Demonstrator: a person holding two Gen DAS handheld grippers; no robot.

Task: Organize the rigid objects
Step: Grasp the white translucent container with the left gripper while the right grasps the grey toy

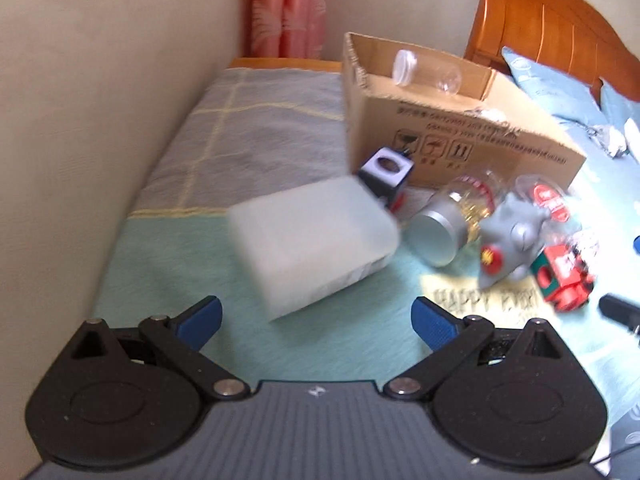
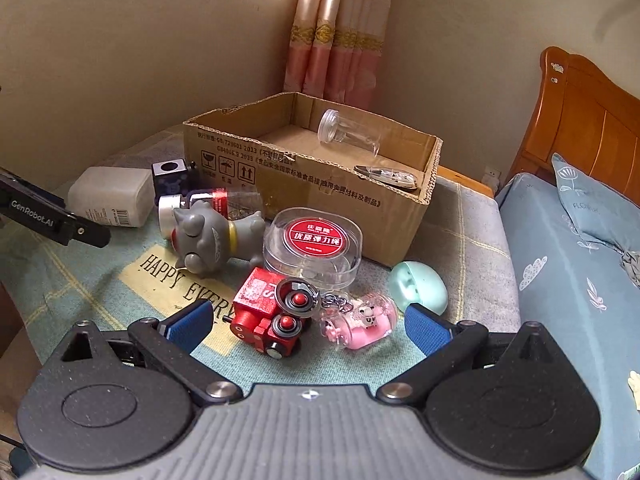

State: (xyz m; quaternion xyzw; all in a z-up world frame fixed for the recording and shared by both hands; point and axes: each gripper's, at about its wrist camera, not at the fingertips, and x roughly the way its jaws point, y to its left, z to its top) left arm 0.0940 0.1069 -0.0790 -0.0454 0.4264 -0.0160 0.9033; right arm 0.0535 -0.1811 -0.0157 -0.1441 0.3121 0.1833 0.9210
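An open cardboard box (image 2: pixel 328 196) stands on the bed and holds a clear plastic jar (image 2: pixel 348 136); the box also shows in the left wrist view (image 1: pixel 460 136). My left gripper (image 1: pixel 316 320) is open and empty, just short of a white rectangular bottle (image 1: pixel 316 236) lying on the blanket. My right gripper (image 2: pixel 308 324) is open, with a red toy train (image 2: pixel 268 316) and a pink keychain bottle (image 2: pixel 360 320) lying between its fingers, not gripped. A grey cat figure (image 2: pixel 212 236), a round clear case with a red label (image 2: pixel 316 244) and a silver-lidded jar (image 1: pixel 440 232) lie before the box.
A dark cube (image 2: pixel 170 178) sits by the box's near corner. A mint oval case (image 2: pixel 420 286) lies right of the pink bottle. The wall runs along the left. A blue pillow (image 2: pixel 600 208) and wooden headboard (image 2: pixel 588 120) are at the right. The left gripper's body (image 2: pixel 48 216) enters from the left.
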